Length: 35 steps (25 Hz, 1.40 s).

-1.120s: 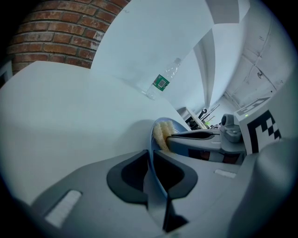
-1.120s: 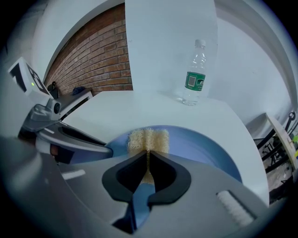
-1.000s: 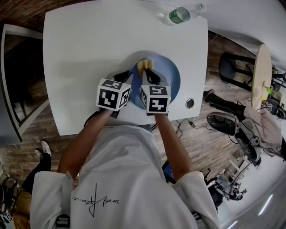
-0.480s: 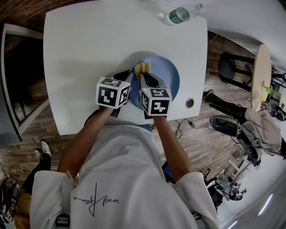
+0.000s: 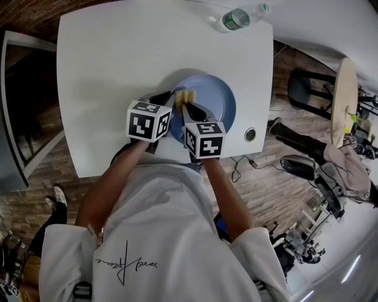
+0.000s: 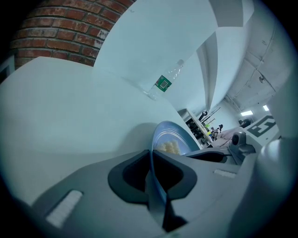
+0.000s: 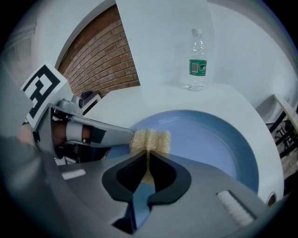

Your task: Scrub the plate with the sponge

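A round blue plate [image 5: 212,103] lies on the white table [image 5: 106,65]. My left gripper [image 5: 170,101] grips the plate's left rim; in the left gripper view the rim [image 6: 152,162] runs edge-on between the pads, and the jaws have just been closing on it. My right gripper [image 5: 186,105] is shut on a yellow sponge [image 5: 184,95], which presses on the plate's left part next to the left gripper's tips. In the right gripper view the sponge [image 7: 150,139] sticks out past the jaws onto the plate [image 7: 214,139], with the left gripper [image 7: 93,130] beside it.
A clear water bottle with a green label [image 5: 239,17] lies at the table's far right corner. A small round hole [image 5: 250,135] sits in the table near the front right edge. Chairs and gear stand on the floor to the right.
My right gripper has slid the sponge a little to the left and nearer to me across the plate. The left gripper has kept its place on the rim.
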Motion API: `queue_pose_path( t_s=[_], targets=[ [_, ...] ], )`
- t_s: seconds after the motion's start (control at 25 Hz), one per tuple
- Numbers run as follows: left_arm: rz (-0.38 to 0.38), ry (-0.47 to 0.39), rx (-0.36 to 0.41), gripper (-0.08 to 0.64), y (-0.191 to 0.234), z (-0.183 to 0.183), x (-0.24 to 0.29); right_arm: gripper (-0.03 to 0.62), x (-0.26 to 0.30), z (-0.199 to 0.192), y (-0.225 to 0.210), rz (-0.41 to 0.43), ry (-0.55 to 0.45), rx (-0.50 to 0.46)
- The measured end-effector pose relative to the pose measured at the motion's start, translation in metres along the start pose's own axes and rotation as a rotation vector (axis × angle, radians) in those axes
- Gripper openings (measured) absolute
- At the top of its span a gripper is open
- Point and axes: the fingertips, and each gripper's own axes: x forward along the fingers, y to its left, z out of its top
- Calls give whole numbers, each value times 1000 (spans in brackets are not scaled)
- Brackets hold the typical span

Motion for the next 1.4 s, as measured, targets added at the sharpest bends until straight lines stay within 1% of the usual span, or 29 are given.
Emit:
queue_pose_path(
  t_s=[0.24,0.44,0.76,1.0,1.4],
  targets=[
    [1,-1,-5,38,1,0,1,26,-2,-12,8,24,38,-68],
    [1,-2,-7,38,1,2,3,26,-3,-16,10,46,53,-73],
    [4,-4,-11,38,1,0,0,26,-6,-28,28,94,86,-119],
    [17,-3,-4,37,1,-1,0,26,-8,-34,38,111,97,-204],
    [18,-5,1,35,0,0,-1,26,-12,-43,42,171,147,-232]
  ],
)
